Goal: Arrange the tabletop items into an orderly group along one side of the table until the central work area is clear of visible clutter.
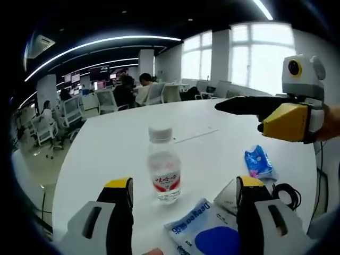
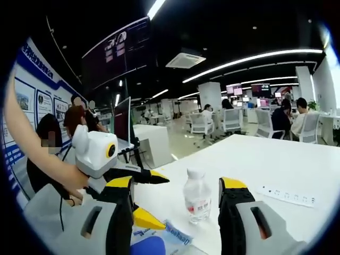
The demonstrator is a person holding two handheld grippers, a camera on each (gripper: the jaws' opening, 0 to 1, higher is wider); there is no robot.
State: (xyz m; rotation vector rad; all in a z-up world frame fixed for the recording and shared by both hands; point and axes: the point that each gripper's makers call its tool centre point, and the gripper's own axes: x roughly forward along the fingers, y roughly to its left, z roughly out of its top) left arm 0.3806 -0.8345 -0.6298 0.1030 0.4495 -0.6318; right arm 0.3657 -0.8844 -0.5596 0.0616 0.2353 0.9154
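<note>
A small water bottle point(image 1: 163, 167) stands upright near the middle of the white worktop point(image 1: 212, 119), with a blue and white packet point(image 1: 204, 231) lying just beside it and a little blue pouch point(image 1: 259, 162) and a black cable point(image 1: 287, 194) off to one side. The left gripper point(image 1: 183, 199) has its jaws wide apart, with the bottle ahead between them but not touched. The right gripper point(image 2: 177, 202) also has its jaws apart and holds nothing. To do this well, come in low and straight, close on the bottle's middle (not the cap), and keep it upright so it does not tip.
</note>
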